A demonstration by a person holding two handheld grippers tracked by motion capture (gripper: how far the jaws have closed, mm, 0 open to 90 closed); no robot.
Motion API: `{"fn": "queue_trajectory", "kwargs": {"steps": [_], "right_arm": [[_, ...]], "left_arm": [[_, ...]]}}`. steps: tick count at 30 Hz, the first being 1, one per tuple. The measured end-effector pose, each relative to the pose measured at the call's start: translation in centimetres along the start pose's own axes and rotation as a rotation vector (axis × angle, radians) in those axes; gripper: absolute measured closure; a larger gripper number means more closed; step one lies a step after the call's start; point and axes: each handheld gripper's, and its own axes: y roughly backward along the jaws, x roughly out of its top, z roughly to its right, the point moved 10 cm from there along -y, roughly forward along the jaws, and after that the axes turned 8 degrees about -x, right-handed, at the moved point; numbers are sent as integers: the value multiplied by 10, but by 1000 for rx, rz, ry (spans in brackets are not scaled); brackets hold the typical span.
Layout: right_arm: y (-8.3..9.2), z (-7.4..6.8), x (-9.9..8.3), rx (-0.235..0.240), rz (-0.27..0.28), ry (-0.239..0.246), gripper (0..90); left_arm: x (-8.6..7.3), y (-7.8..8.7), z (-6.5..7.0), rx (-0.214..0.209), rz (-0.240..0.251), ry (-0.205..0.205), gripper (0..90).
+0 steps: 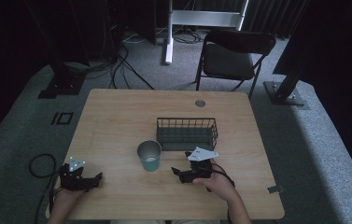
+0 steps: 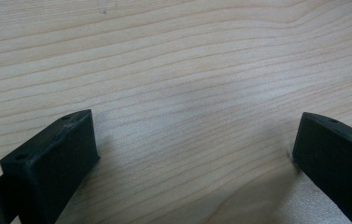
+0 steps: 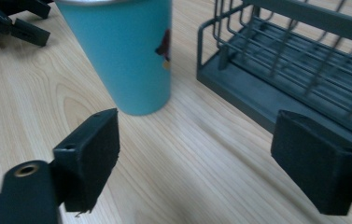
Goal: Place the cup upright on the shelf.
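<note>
While the right gripper (image 1: 181,172) sits near the teal cup (image 1: 149,155), its fingers gape wide, empty. Left gripper (image 1: 94,179) rests on the tabletop (image 1: 117,116), likewise spread, holding nothing.

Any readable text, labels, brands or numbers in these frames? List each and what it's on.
No readable text anywhere.
Cup: a small dark red and yellow printed mark on its side, cut off at the edge of the wall and too blurred to read as words.
Wire basket, table, right gripper and left gripper: no lettering shows.
</note>
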Motion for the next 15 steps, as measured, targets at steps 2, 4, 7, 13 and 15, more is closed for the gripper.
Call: {"fn": "queue_trajectory", "kwargs": {"steps": [2,4,7,13,15], "right_arm": [[-4,-5,2,10,1,3,157],[-8,-9,5,20,3,13,156],[-13,-16,9,34,12,23,156],[-24,-28,14,61,12,34,157],[-27,-31,16,65,14,41,157]], "left_arm": [[0,0,0,0,1,1,5],[0,0,0,0,0,0,5],[0,0,0,0,1,1,5],[0,0,0,0,1,1,5],[0,0,0,0,1,1,5]]}}
